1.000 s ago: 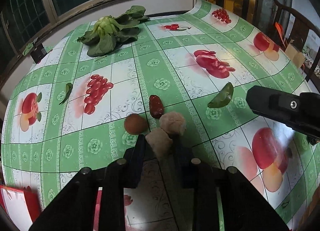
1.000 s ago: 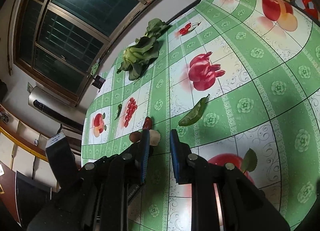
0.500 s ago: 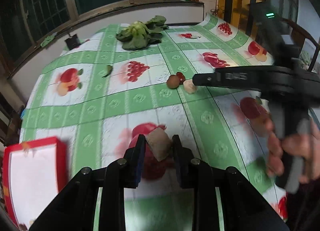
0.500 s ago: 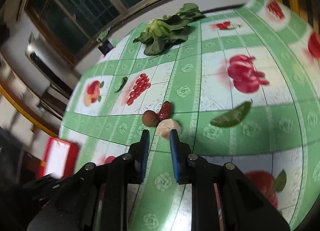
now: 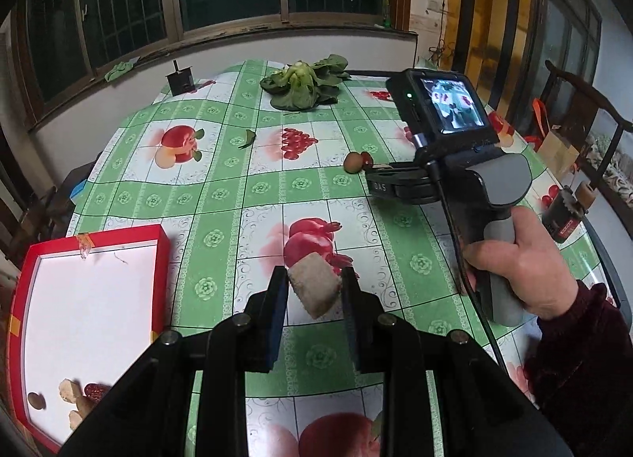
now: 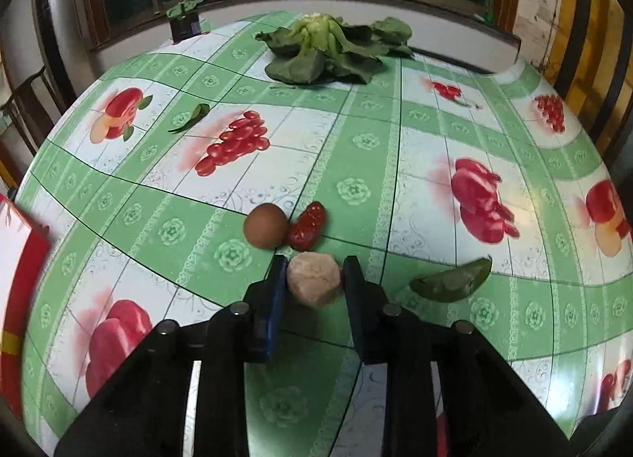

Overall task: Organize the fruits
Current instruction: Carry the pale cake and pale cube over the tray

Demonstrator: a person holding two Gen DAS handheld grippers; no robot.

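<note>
The table (image 5: 221, 196), covered in a green and white checked oilcloth printed with red fruit, is seen beneath both grippers. A red-rimmed cardboard box with a white floor (image 5: 79, 291) lies left of the left gripper (image 5: 314, 291), with a few small pieces in its near corner. A beige, rough-cut fruit chunk (image 5: 314, 289) is clamped between that gripper's narrowly parted jaws, above the table. The right gripper (image 6: 314, 279) is opening, its jaws flanking a pale rounded fruit lump (image 6: 314, 279) resting on the table; contact cannot be told. Just beyond lie a brown round fruit (image 6: 264, 224) and a red wrinkled date (image 6: 307, 225), touching.
</note>
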